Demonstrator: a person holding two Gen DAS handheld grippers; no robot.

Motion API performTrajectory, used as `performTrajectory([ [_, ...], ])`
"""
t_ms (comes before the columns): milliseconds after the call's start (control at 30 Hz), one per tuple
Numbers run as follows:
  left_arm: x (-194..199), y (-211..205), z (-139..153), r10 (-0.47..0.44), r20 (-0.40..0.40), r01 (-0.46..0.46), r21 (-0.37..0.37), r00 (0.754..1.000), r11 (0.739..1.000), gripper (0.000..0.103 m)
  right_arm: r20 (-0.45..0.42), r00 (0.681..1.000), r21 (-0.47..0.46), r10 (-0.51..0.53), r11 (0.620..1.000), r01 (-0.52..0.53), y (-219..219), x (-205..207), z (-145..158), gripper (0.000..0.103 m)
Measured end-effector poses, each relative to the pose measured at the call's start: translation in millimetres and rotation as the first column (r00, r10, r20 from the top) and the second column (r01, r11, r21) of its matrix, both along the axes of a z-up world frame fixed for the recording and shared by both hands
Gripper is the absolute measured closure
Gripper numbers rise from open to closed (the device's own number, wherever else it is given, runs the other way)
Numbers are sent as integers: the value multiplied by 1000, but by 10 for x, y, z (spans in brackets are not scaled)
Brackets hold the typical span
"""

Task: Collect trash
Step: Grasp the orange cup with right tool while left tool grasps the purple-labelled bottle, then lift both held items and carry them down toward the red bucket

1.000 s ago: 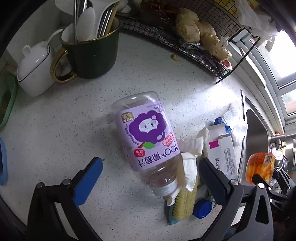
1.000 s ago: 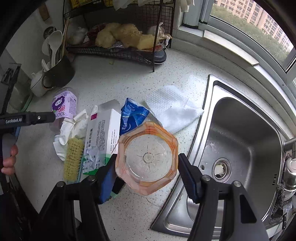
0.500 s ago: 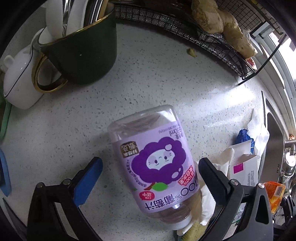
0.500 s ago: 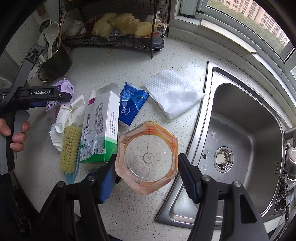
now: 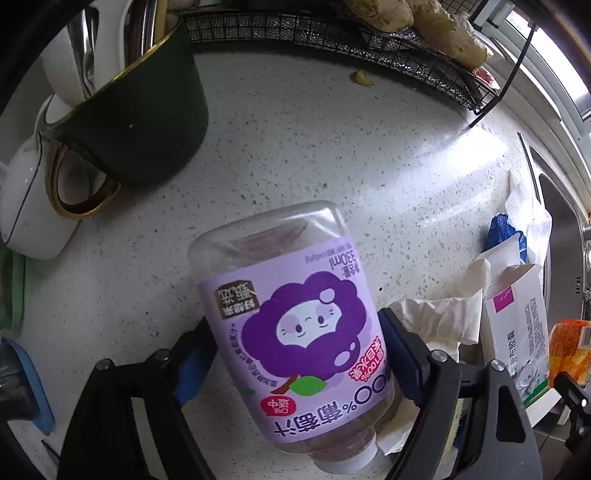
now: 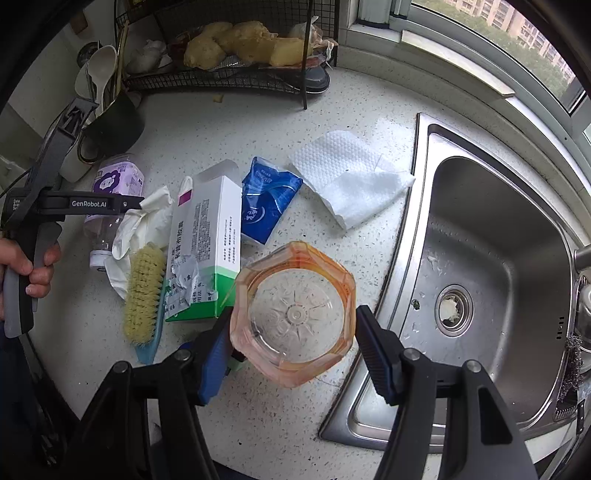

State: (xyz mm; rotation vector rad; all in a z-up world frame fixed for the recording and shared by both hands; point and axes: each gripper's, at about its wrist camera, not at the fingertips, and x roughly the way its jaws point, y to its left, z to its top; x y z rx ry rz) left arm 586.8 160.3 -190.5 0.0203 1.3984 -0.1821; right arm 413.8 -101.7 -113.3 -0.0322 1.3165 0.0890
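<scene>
1. Speckled white stone makes up the counter (image 6: 258, 122), with a steel sink (image 6: 491, 258) set into its right end under a window (image 6: 491, 22).
2. At the back edge stands a wire rack (image 6: 236, 74) of ginger, with a dark mug (image 5: 147, 122) of utensils and a white pot (image 5: 26, 206) towards the back left corner.
3. Litter lies mid-counter: a box (image 6: 203, 247), a blue packet (image 6: 267, 199), a paper towel (image 6: 351, 173), a glove (image 6: 144, 221) and a brush (image 6: 144, 295).
4. A purple juice bottle (image 5: 295, 332) lies on its side near the left edge; the left gripper (image 5: 295, 354) straddles it, its jaws having just been closing and now touching the label on both sides.
5. The right gripper (image 6: 293, 332) pinches an orange cup (image 6: 293, 314) in its jaws, above the front edge beside the sink.
</scene>
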Motion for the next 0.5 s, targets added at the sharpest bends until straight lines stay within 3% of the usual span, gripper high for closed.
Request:
performTrajectory([
  [333, -414, 55, 531, -98, 111, 96, 17, 989, 995, 28, 42, 999, 20, 21, 1000, -21, 64, -73, 120, 42],
  [500, -678, 21, 782, -103, 160, 104, 5, 982, 995, 32, 76, 996, 34, 44, 998, -46, 124, -111, 219, 42],
])
